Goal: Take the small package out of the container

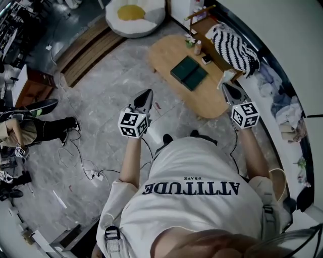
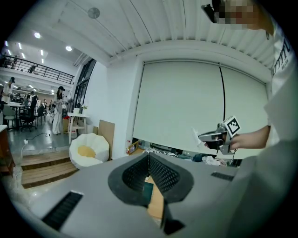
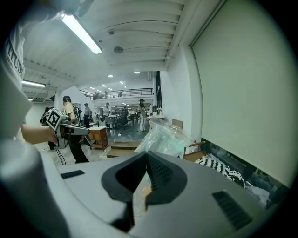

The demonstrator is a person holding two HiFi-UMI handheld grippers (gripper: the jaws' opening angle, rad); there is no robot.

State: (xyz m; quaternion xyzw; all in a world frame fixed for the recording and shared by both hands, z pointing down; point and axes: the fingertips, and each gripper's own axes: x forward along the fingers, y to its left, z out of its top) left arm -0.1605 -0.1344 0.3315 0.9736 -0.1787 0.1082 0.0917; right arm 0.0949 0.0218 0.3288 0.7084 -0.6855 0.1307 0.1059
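We pinch the package (image 3: 164, 138) in our right tongs (image 3: 147, 157), jutting up past their tips; our left tongs (image 2: 149, 155), pressed together, stand well apart

L hand-held gripper (image 1: 146, 97) over floor (image 1: 108, 95), R hand-held gripper (image 1: 228, 89) by table (image 1: 164, 54) w/ green case (image 1: 189, 73).

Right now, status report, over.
Right gripper shut on small package, out of the green container on the table. Left gripper shut, empty. Nothing in the way.

I'm in a living-room corner staged inside a big open office. Around me stand a low wooden bench (image 1: 171, 50) and a beanbag (image 1: 135, 15). Beyond are desks (image 2: 10, 108) and a railed mezzanine (image 2: 44, 72).
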